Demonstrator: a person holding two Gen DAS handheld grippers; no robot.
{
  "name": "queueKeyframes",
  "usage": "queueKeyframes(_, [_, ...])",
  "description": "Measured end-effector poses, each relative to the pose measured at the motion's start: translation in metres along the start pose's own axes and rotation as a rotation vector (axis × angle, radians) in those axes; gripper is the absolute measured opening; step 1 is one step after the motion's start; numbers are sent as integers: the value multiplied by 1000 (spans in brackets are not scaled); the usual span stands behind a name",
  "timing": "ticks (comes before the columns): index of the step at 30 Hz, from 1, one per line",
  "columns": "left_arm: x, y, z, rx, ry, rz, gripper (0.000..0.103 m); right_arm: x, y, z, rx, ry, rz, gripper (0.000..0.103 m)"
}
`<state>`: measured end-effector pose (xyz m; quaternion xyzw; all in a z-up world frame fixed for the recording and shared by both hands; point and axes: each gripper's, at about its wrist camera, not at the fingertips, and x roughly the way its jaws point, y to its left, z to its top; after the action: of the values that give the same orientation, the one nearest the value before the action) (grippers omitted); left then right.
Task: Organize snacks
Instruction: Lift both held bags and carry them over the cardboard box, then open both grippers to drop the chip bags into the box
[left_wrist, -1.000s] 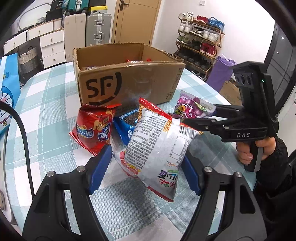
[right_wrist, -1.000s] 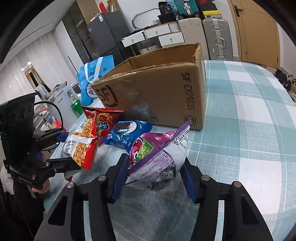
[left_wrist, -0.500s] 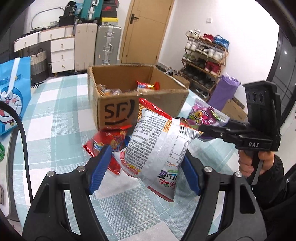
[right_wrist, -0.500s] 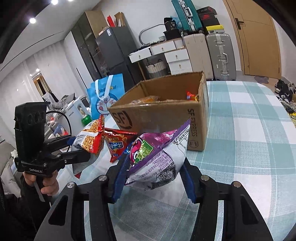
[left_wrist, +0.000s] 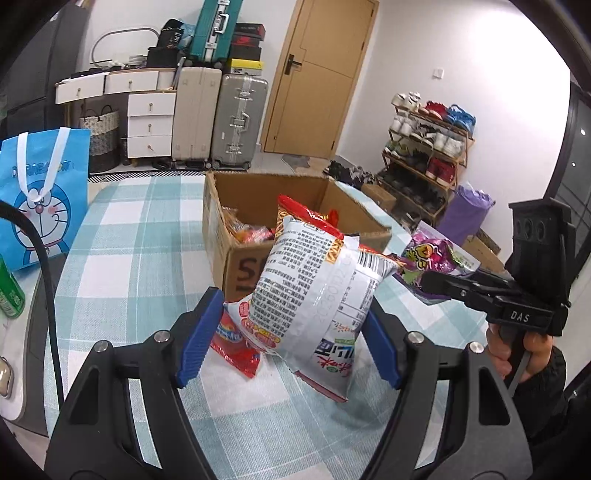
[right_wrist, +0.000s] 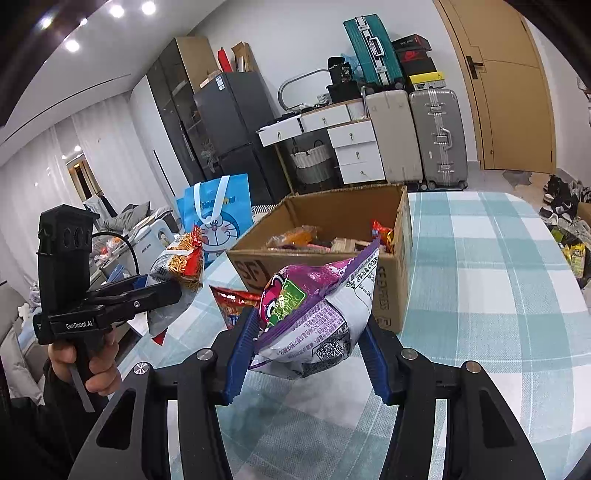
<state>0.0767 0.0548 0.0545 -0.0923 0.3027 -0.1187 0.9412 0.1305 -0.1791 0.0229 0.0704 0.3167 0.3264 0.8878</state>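
Observation:
My left gripper is shut on a silver and red noodle snack bag and holds it above the table, in front of the open cardboard box. The bag also shows in the right wrist view. My right gripper is shut on a purple snack bag, raised near the box; the bag also shows in the left wrist view. The box holds several snack packs. A red snack bag lies on the table below my left gripper.
The table has a teal checked cloth. A blue Doraemon bag stands at the left edge, with a green can beside it. Suitcases, drawers and a shoe rack stand behind the table.
Both grippers have risen with their bags, from table level to above the box rim. The box's inside is now in view.

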Motion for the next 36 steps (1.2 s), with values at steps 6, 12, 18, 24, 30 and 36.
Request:
queueKeyframes(6, [-4, -5, 18, -9, -26, 14, 71, -7, 5, 14, -13, -30, -19, 54])
queueKeyframes(12, [1, -9, 33, -21, -40, 21, 71, -11, 9, 24, -18, -48, -34, 54])
queueKeyframes(18, [2, -13, 49, -20, -60, 30, 71, -13, 17, 39, -35, -62, -48, 54])
queueKeyframes(24, [12, -14, 65, -32, -72, 48, 71, -7, 19, 52, -17, -69, -54, 54])
queueKeyframes(30, [35, -9, 77, -43, -65, 79, 71, 7, 17, 55, 7, -59, -59, 54])
queueKeyframes(36, [61, 2, 83, -74, -51, 116, 71, 23, 13, 58, 21, -49, -63, 54])
